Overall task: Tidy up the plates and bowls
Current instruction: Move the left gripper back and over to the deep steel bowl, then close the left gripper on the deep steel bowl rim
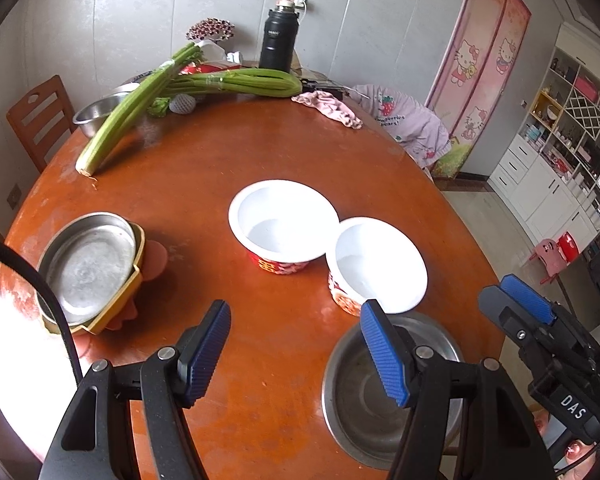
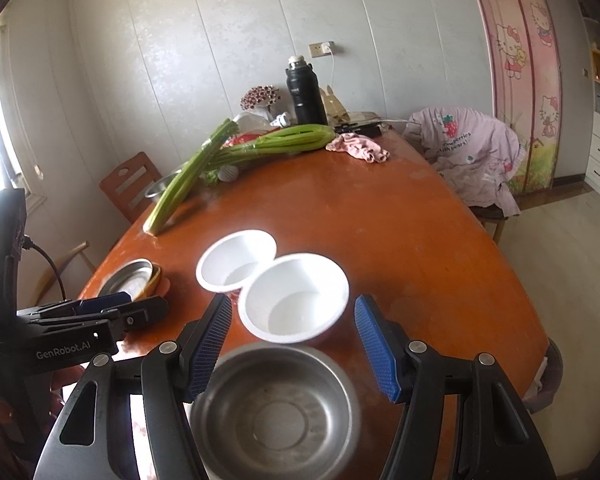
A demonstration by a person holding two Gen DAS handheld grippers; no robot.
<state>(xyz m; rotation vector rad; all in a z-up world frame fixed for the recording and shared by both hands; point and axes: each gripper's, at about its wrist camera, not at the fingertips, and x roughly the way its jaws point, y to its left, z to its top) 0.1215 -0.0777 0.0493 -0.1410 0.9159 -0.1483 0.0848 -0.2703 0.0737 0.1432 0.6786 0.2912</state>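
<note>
Steel bowl (image 2: 276,408) nearest, empty, on the table (image 2: 400,248) edge. Right hand-held gripper (image 2: 294,344) hovers over it, jaws apart, nothing held; likely lining up a pick. Left hand-held gripper (image 1: 296,354) also apart, empty. Two white bowls (image 2: 294,298) touch, both empty. Steel plate (image 1: 86,266) sits in a yellow dish (image 1: 134,276), already nested.
</note>
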